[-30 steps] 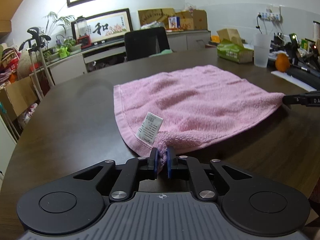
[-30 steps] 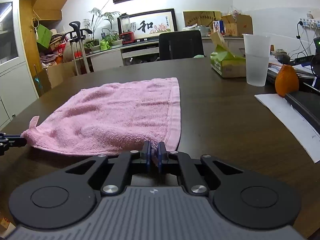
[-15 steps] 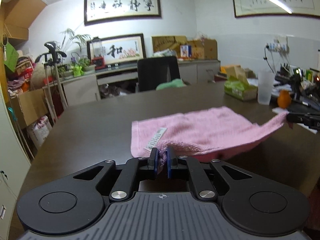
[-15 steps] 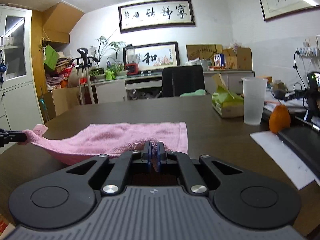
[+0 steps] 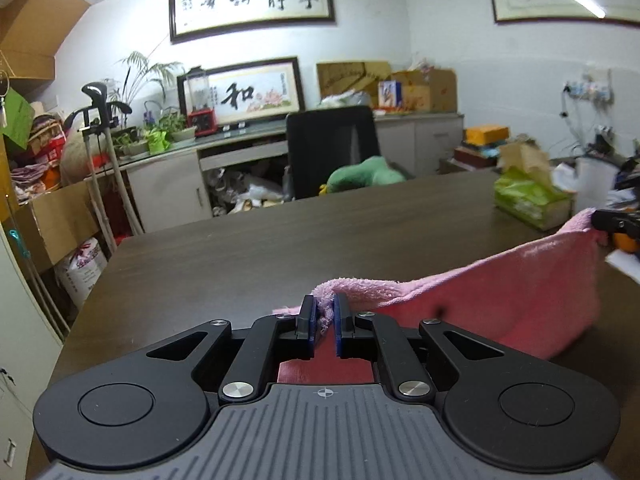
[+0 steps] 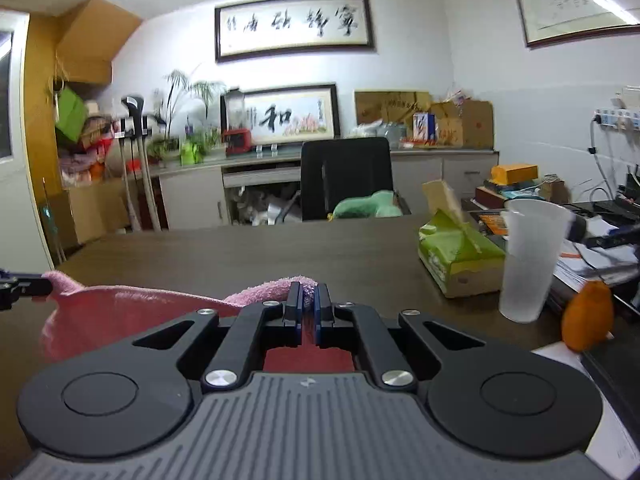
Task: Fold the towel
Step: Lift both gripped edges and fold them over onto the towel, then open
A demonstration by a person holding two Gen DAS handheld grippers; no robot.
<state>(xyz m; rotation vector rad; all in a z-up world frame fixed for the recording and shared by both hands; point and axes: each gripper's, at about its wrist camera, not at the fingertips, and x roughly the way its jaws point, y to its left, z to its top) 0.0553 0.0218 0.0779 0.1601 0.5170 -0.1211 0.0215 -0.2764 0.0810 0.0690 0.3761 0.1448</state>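
The pink towel hangs in the air between my two grippers, above the dark table. My left gripper is shut on one near corner of it. My right gripper is shut on the other near corner. The towel sags below both grips and its lower part is hidden behind the gripper bodies. The right gripper's tip shows at the right edge of the left wrist view. The left gripper's tip shows at the left edge of the right wrist view.
A green tissue box, a clear plastic cup and an orange stand at the table's right, with papers and cables behind. A black chair with a green cushion stands at the far side.
Both grippers have risen with the towel's near corners. The towel went from lying flat on the table to hanging in the air between them.
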